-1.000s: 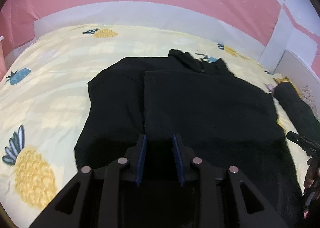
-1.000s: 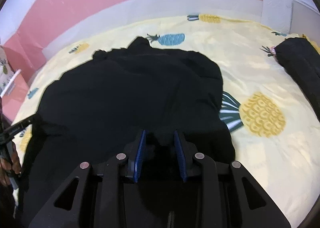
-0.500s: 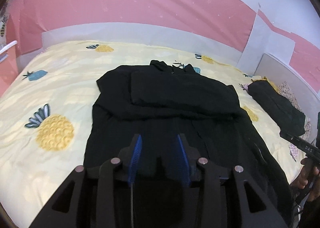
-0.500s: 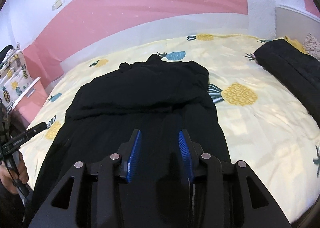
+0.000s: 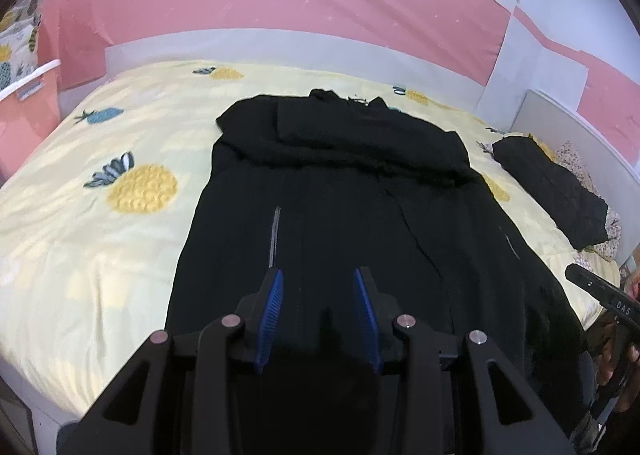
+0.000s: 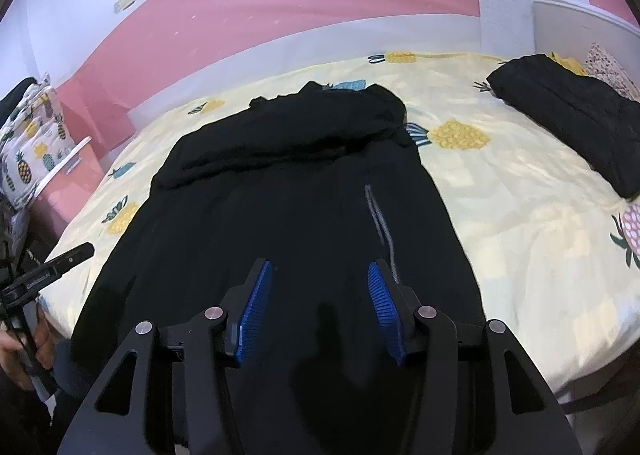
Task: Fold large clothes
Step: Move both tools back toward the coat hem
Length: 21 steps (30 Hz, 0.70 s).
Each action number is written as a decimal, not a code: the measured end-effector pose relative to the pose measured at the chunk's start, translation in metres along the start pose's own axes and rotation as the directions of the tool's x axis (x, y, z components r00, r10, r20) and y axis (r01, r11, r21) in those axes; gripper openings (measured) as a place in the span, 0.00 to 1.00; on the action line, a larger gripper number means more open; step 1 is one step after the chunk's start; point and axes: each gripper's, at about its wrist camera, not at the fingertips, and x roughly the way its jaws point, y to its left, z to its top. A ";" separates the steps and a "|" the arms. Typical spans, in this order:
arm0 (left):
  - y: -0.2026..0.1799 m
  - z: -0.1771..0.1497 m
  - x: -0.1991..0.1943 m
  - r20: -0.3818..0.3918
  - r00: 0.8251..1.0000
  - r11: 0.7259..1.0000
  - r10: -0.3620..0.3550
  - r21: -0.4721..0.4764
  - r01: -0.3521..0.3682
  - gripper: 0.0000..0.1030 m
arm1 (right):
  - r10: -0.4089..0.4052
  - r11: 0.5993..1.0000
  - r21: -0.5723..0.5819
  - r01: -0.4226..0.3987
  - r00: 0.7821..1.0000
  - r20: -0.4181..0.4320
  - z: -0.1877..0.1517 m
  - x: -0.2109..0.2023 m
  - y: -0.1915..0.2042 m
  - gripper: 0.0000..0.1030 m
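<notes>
A large black coat (image 5: 340, 195) lies flat along the pineapple-print bed, collar at the far end, with both sleeves folded across its chest. Two grey pocket zips (image 5: 274, 231) show on its lower half. My left gripper (image 5: 317, 275) hovers over the near hem on the left side, open, its blue pads bare. My right gripper (image 6: 318, 266) is over the same coat (image 6: 280, 207) near the right hem. Its jaws are opening and nothing is pinched between them. One finger of the right gripper (image 5: 600, 291) shows at the left wrist view's right edge, held by a hand.
A second black garment (image 6: 572, 119), folded, lies at the right by the white headboard (image 5: 560, 127). The yellow sheet (image 5: 80, 235) spreads left and right of the coat. A pink cabinet (image 5: 24, 107) stands off the bed's far left. The bed's near edge is just below the grippers.
Both grippers have drawn back from the coat's middle toward its near hem, so more of the coat shows. Both pairs of jaws stand wider than before, the right one most.
</notes>
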 end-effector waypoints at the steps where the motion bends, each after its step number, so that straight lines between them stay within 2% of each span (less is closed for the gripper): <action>1: 0.000 -0.003 -0.002 -0.001 1.000 1.000 0.002 -0.003 -0.002 0.39 | 0.000 1.000 -0.006 0.000 1.000 -0.002 -0.004 -0.002 0.001 0.50; 3: 0.002 -0.011 -0.006 -0.004 1.000 1.000 0.017 -0.008 -0.017 0.43 | -0.002 1.000 -0.018 0.002 1.000 -0.001 -0.011 -0.007 0.003 0.50; 11: 0.008 -0.037 -0.016 -0.017 0.998 0.998 0.057 -0.003 -0.057 0.43 | -0.021 1.000 -0.023 0.022 1.000 0.002 -0.030 -0.018 -0.001 0.50; 21: 0.020 -0.048 -0.009 -0.037 0.994 0.994 0.107 -0.007 -0.107 0.43 | -0.038 0.999 0.018 0.038 0.999 -0.015 -0.044 -0.014 -0.022 0.51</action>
